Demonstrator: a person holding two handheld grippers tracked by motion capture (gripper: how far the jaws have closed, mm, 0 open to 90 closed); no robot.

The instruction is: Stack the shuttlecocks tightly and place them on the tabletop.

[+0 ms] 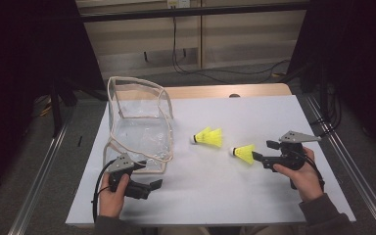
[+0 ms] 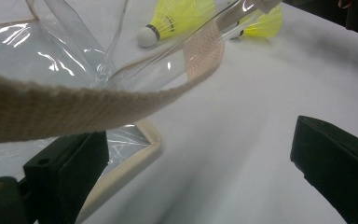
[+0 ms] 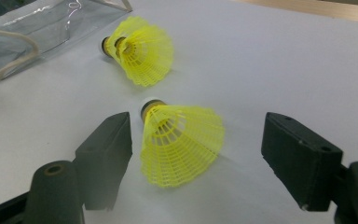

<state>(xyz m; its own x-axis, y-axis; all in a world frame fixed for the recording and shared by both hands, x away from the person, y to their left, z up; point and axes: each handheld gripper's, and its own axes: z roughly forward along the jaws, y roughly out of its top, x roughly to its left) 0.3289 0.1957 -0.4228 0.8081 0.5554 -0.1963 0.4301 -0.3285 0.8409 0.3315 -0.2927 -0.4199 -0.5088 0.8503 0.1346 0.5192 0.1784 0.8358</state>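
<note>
A yellow shuttlecock (image 3: 182, 144) lies on the white table between the jaws of my right gripper (image 3: 200, 135), cork end pointing away; the jaws stand open on either side of its skirt and do not press it. In the high view this shuttlecock (image 1: 245, 152) lies just left of the right gripper (image 1: 264, 151). Two more yellow shuttlecocks (image 1: 209, 137) lie close together farther left. A clear plastic bag (image 1: 139, 125) with beige trim stands open at the left. My left gripper (image 1: 149, 188) rests by its front corner, open and holding nothing. The bag's beige strap (image 2: 98, 105) crosses just above the left gripper (image 2: 205, 158).
The white table top (image 1: 235, 196) spreads between the two hands. A wooden strip (image 1: 225, 91) runs along its far edge, with cables on the floor beyond. Metal rails flank the table on both sides.
</note>
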